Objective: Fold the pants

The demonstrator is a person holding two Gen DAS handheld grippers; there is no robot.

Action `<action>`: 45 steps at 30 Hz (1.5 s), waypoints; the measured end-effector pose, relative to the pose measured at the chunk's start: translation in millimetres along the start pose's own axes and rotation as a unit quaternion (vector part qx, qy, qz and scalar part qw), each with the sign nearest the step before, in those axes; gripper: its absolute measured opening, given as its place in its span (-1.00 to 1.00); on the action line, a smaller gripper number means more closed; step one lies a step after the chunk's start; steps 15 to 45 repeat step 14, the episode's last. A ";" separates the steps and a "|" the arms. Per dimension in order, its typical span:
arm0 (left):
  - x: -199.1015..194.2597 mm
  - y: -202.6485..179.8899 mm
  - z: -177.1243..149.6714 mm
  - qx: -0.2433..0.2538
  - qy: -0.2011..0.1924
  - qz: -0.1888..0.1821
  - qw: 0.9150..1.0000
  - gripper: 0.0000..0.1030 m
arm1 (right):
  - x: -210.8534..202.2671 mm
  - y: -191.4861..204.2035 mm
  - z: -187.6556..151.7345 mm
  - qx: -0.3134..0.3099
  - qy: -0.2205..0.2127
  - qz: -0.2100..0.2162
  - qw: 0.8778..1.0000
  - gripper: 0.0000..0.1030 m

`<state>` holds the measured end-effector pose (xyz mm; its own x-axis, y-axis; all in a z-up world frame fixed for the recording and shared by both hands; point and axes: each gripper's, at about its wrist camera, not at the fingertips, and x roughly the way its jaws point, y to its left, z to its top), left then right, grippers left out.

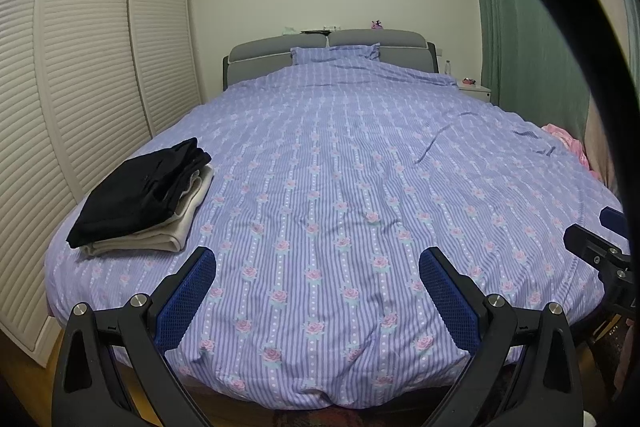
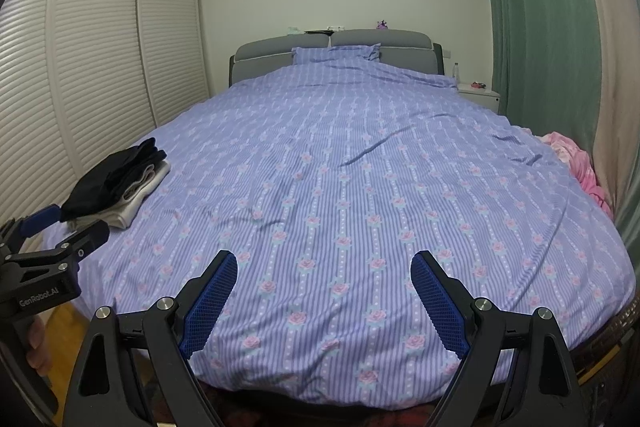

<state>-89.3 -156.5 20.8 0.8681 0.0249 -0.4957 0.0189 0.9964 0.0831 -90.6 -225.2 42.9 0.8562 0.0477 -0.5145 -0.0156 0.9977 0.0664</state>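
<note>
The pants (image 1: 132, 187) lie folded at the left side of the bed (image 1: 320, 187), near its foot: a black pair on top of a pale one (image 1: 176, 231), edges roughly squared into one stack. That corner suits a finished pile, since it keeps the done garments clear of the middle of the quilt, where folding would need flat room. The black pair sits slightly askew on the pale one, its far end bunched higher, so the stack could slump if knocked.

The left gripper (image 1: 318, 287) hovers over the foot of the bed just right of the stack, its blue pads spread wide with only quilt between them; it grips nothing. The right gripper (image 2: 324, 291) hangs beside it, farther right, jaws likewise parted and empty. Both point down toward the bare quilt, not at the pile, which I read as a pause between garments.

At the far right edge a pink cloth (image 2: 576, 163) lies crumpled by the curtain (image 2: 540, 27); whether it is pants I cannot tell. If it is the next piece, the right gripper is the nearer one to fetch it. Beyond stand the pillow (image 1: 336, 55), the headboard (image 1: 376, 39) and the wardrobe (image 1: 80, 47).
</note>
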 end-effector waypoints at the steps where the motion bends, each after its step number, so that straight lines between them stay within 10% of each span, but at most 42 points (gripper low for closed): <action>1: 0.0 -0.1 -0.2 0.000 0.000 0.000 1.000 1.00 | 0.0 0.1 -0.1 -0.001 0.000 0.000 1.000 0.74; 45: 2.4 6.2 -0.2 -0.006 0.007 0.002 1.000 1.00 | 1.6 -1.5 -3.3 -0.002 0.004 0.000 1.000 0.74</action>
